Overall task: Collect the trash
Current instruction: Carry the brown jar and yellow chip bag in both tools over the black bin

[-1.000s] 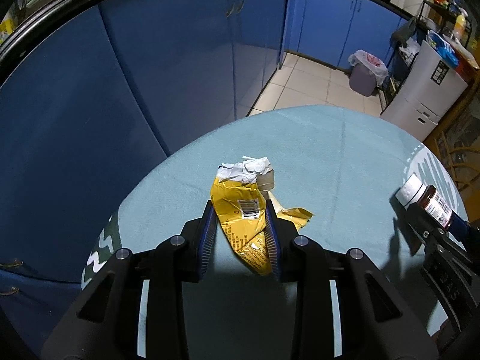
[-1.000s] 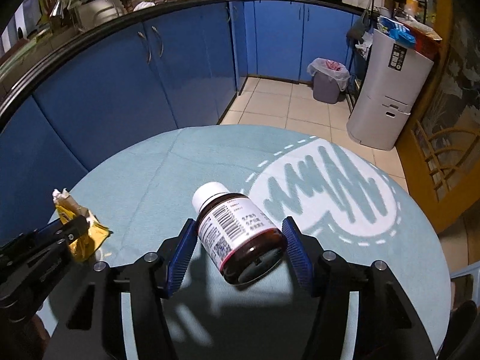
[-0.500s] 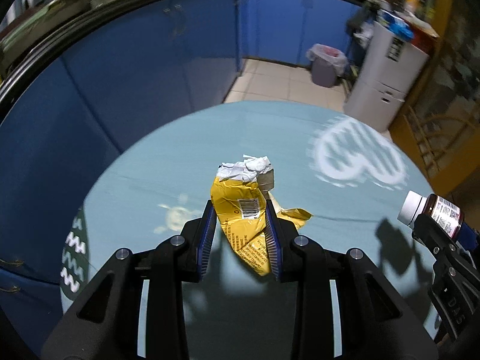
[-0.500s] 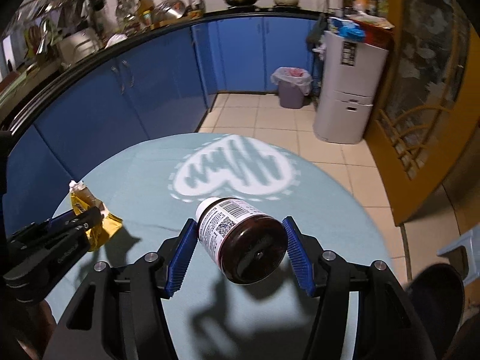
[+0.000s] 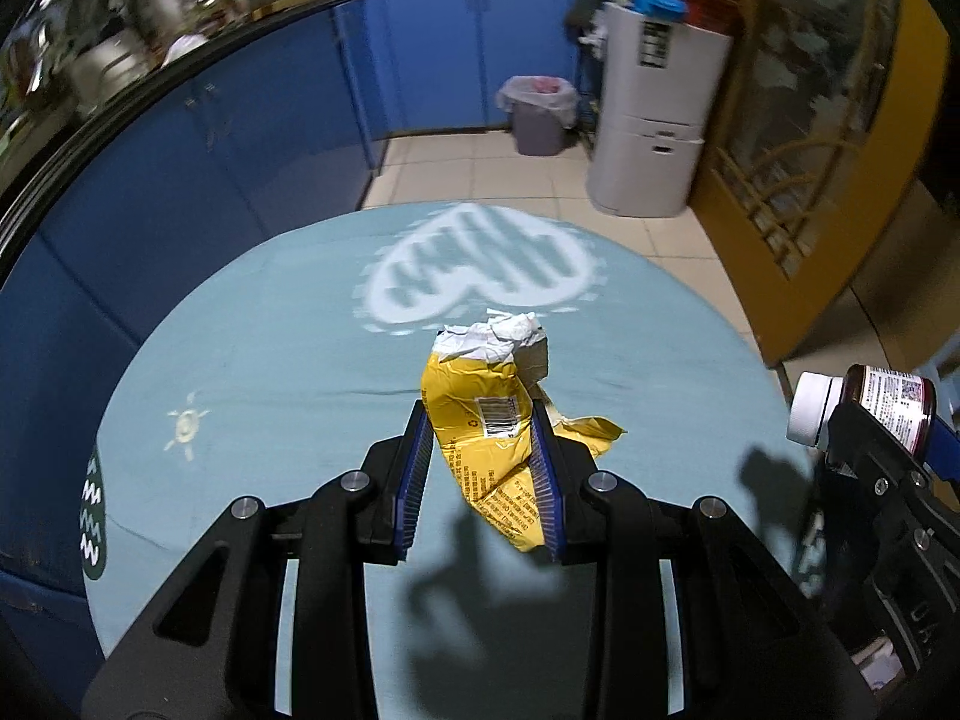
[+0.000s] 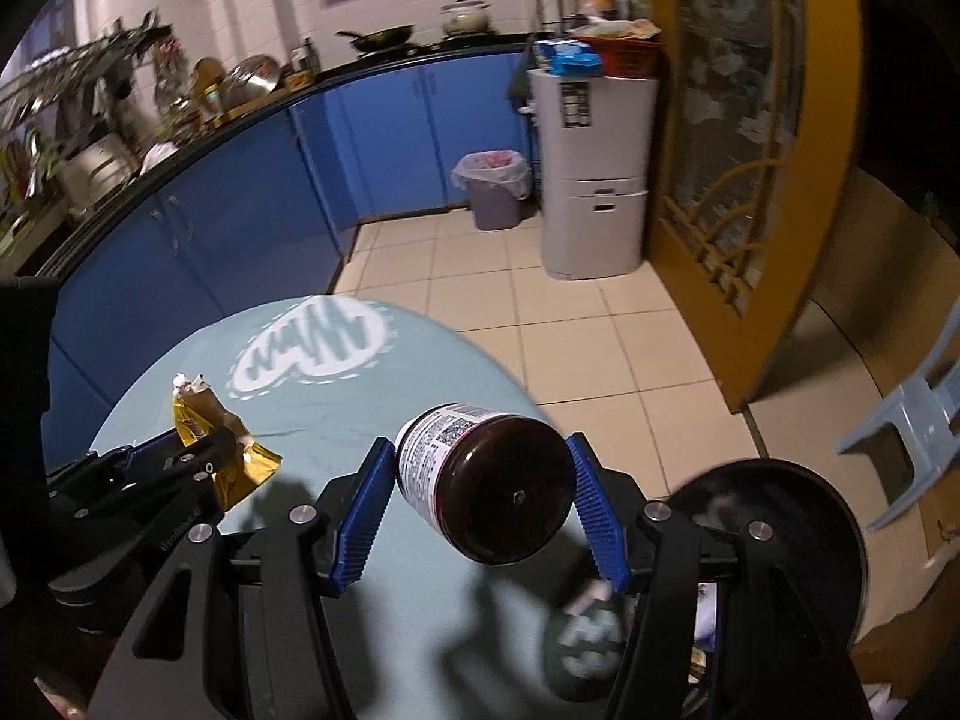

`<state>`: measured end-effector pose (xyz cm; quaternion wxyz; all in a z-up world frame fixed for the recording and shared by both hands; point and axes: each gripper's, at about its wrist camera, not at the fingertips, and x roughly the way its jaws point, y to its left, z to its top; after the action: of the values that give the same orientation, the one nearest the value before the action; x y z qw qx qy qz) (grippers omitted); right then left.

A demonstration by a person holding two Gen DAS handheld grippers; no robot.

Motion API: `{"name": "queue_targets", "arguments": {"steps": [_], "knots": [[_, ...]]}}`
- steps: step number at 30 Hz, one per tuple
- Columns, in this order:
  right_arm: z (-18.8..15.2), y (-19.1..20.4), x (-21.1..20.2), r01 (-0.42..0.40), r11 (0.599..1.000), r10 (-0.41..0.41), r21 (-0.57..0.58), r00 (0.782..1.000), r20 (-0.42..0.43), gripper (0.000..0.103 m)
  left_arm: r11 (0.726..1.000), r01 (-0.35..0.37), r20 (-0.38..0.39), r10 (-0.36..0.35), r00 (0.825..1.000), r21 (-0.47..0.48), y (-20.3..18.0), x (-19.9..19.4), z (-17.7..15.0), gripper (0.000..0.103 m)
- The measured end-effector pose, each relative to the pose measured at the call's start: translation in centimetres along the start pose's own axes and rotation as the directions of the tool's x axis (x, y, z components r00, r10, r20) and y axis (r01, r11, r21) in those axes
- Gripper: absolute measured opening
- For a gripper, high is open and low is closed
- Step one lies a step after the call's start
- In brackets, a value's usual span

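My left gripper (image 5: pixel 480 480) is shut on a crumpled yellow snack wrapper (image 5: pixel 486 420) with a white torn top, held above the round table. It also shows at the left of the right wrist view (image 6: pixel 198 426). My right gripper (image 6: pixel 480 498) is shut on a dark brown bottle (image 6: pixel 492 480) with a white label and white cap, held tilted above the table's right edge. The bottle also shows at the right edge of the left wrist view (image 5: pixel 864 402).
The round table has a light blue cloth (image 5: pixel 270 360) with a white heart print. A black round bin (image 6: pixel 774 516) stands below right of the bottle. A lined grey trash can (image 6: pixel 495 189), a white cabinet (image 6: pixel 594 180), blue kitchen cabinets (image 6: pixel 240 222) and a grey stool (image 6: pixel 912 414) surround it.
Both grippers have swung to the right with their loads. The bottle has moved from over the table's middle to its right edge, and the black bin has come into view.
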<state>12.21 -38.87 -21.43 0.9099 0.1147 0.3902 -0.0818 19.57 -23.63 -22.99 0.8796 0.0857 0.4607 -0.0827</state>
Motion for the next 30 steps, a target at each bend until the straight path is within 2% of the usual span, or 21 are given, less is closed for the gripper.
{"name": "queue_targets", "arguments": {"steps": [14, 19, 30], "knots": [[-1.7, -8.8, -3.1, 0.059, 0.99, -0.063, 0.131, 0.998, 0.028, 0.056, 0.985, 0.063, 0.023, -0.068, 0.997, 0.163, -10.2, -2.0, -0.6, 0.033], [-2.3, -11.7, -4.2, 0.082, 0.981, -0.09, 0.176, 0.995, 0.036, 0.056, 0.971, 0.084, 0.035, -0.095, 0.995, 0.225, -14.1, -2.9, -0.9, 0.033], [-3.5, -16.2, -6.2, 0.115, 0.963, -0.131, 0.245, 0.99, 0.05, 0.056, 0.943, 0.117, 0.042, -0.137, 0.99, 0.311, -19.8, -4.3, -1.8, 0.033]]}}
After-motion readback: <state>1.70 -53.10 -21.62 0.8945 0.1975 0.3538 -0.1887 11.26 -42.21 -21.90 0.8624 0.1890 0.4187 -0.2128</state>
